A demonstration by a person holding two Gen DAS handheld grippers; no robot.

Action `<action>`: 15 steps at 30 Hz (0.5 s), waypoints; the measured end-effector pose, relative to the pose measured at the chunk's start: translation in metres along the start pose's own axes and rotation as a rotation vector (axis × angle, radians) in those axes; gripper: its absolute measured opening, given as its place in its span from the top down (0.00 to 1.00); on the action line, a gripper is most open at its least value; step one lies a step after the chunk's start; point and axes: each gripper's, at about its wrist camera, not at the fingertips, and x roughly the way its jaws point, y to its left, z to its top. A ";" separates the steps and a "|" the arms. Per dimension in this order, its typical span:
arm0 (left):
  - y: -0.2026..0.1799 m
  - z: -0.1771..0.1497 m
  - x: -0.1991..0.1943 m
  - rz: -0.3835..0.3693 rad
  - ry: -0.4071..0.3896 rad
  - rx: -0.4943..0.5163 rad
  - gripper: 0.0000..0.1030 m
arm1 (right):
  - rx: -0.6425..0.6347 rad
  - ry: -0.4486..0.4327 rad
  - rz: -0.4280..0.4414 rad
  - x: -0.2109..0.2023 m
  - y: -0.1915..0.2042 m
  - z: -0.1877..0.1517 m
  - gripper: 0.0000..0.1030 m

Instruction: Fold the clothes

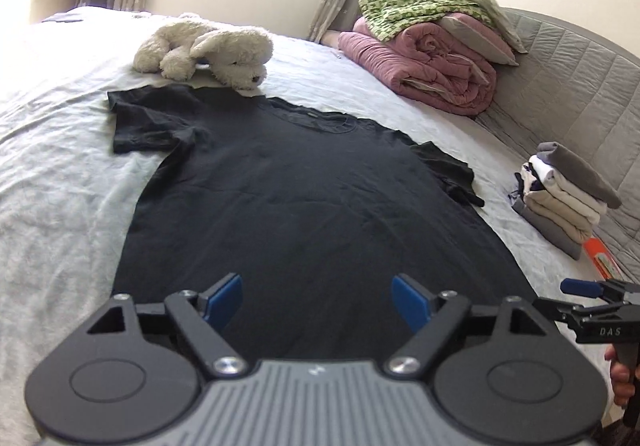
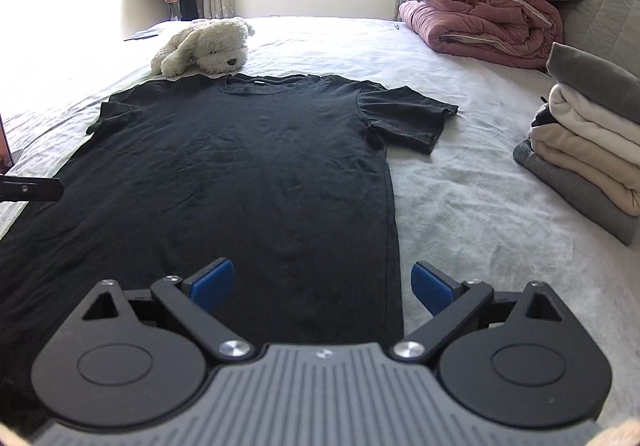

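A black T-shirt (image 1: 304, 181) lies flat and spread out on the pale bed sheet (image 1: 52, 181), collar away from me, both sleeves out. It also shows in the right wrist view (image 2: 240, 157). My left gripper (image 1: 318, 300) is open and empty above the shirt's hem, near its middle. My right gripper (image 2: 322, 286) is open and empty over the shirt's right bottom corner, one finger over cloth, one over the sheet (image 2: 460, 197). The right gripper also shows at the right edge of the left wrist view (image 1: 592, 302).
A white plush dog (image 1: 208, 49) lies just beyond the collar. A stack of folded clothes (image 2: 588, 141) sits to the right of the shirt. A rolled pink quilt (image 2: 488, 13) with green bedding on top lies at the far right by the grey headboard (image 1: 580, 85).
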 end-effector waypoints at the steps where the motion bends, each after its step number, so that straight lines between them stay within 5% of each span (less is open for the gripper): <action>1: -0.001 0.001 0.007 0.009 0.004 -0.004 0.19 | 0.000 0.012 0.000 0.004 0.003 0.002 0.06; 5: -0.004 -0.001 0.023 0.068 -0.015 0.007 0.19 | -0.007 0.063 0.030 0.026 0.019 0.007 0.06; 11: -0.023 -0.015 0.033 0.180 -0.037 0.198 0.16 | -0.046 0.058 0.008 0.057 0.043 0.018 0.06; 15: -0.029 -0.015 0.037 0.189 -0.036 0.250 0.14 | -0.057 0.062 -0.012 0.074 0.056 0.022 0.04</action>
